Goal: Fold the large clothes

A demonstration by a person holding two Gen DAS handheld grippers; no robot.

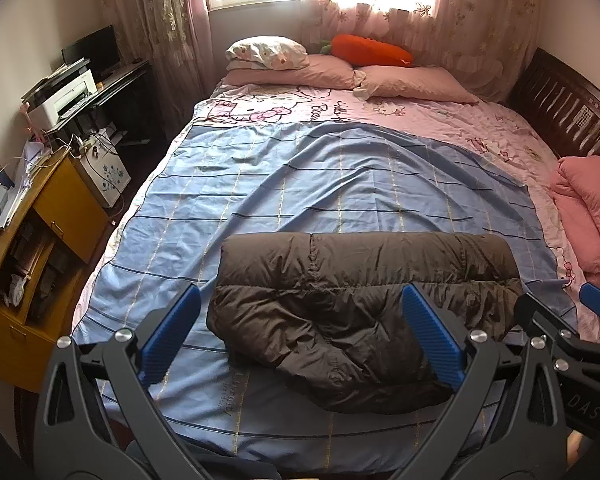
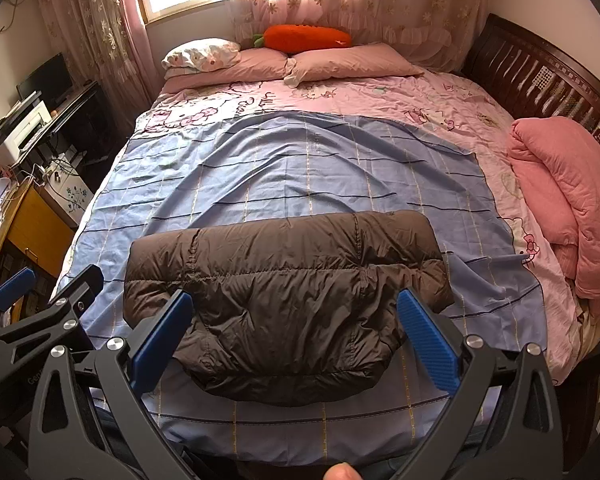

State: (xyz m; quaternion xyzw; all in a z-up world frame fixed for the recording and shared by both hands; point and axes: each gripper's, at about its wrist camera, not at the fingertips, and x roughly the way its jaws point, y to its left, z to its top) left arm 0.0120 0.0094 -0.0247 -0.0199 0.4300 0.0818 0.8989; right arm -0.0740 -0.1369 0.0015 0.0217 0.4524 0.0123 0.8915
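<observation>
We hold our left gripper (image 1: 300,338) above the near end of the bed (image 1: 420,120), its blue fingers (image 1: 172,332) spread wide with nothing between them. Our right gripper (image 2: 296,340) hangs just beside it, equally wide apart and empty. Below both lies the jacket (image 2: 284,304), a dark brown puffy one, folded into a compact bundle on the blue sheet (image 2: 260,168) near the bed's foot. Neither gripper touches it. The sheet covers the near half of the pink bedspread. At the far end we see pillows (image 2: 340,62) and a carrot toy (image 2: 306,37). A pink quilt (image 2: 564,200) lies bunched along the right edge, well apart from the jacket.
</observation>
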